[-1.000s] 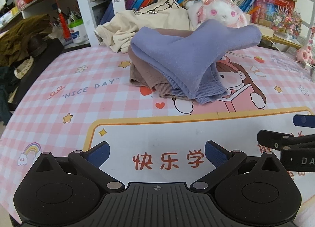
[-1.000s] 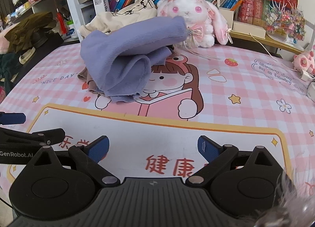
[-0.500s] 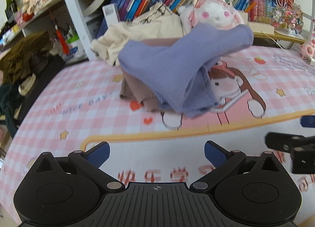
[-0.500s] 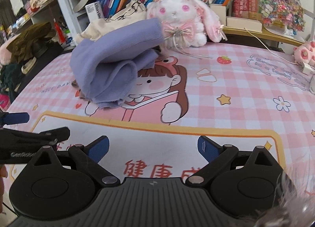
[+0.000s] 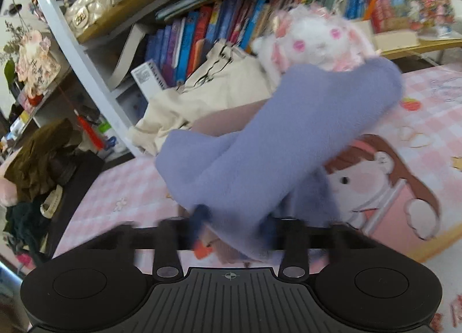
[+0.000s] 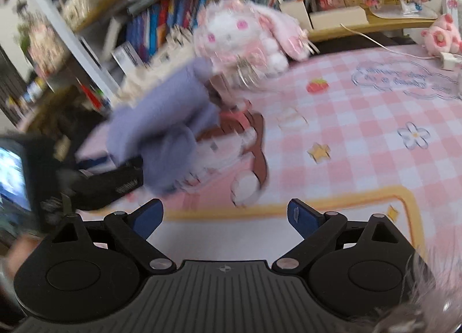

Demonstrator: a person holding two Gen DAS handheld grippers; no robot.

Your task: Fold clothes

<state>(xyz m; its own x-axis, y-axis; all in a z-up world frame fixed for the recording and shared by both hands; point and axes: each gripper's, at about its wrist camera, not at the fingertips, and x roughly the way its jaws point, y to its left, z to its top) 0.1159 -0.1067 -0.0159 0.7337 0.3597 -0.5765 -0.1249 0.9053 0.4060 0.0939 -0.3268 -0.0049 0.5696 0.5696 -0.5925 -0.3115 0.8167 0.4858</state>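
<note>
Desk (image 6: 361, 136) is covered by a pink checked cartoon mat; bookshelf (image 5: 202, 24) is seen behind it. A cream garment (image 5: 219, 87) is heaped at the desk's back edge, beside a white plush rabbit (image 6: 239, 32). The lavender fleece garment (image 5: 274, 154) lies bunched on a brown knit garment (image 5: 228, 119), mid-desk. Left gripper (image 5: 234, 224) is at its near hem, jaws closing with fleece between them; blur hides whether the grip is firm. Right gripper (image 6: 225, 214) hovers over bare mat, jaws wide apart, nothing held. Step judged: picking the fleece off the pile. Next move likely needs a second hold by the right, then spreading flat.
</note>
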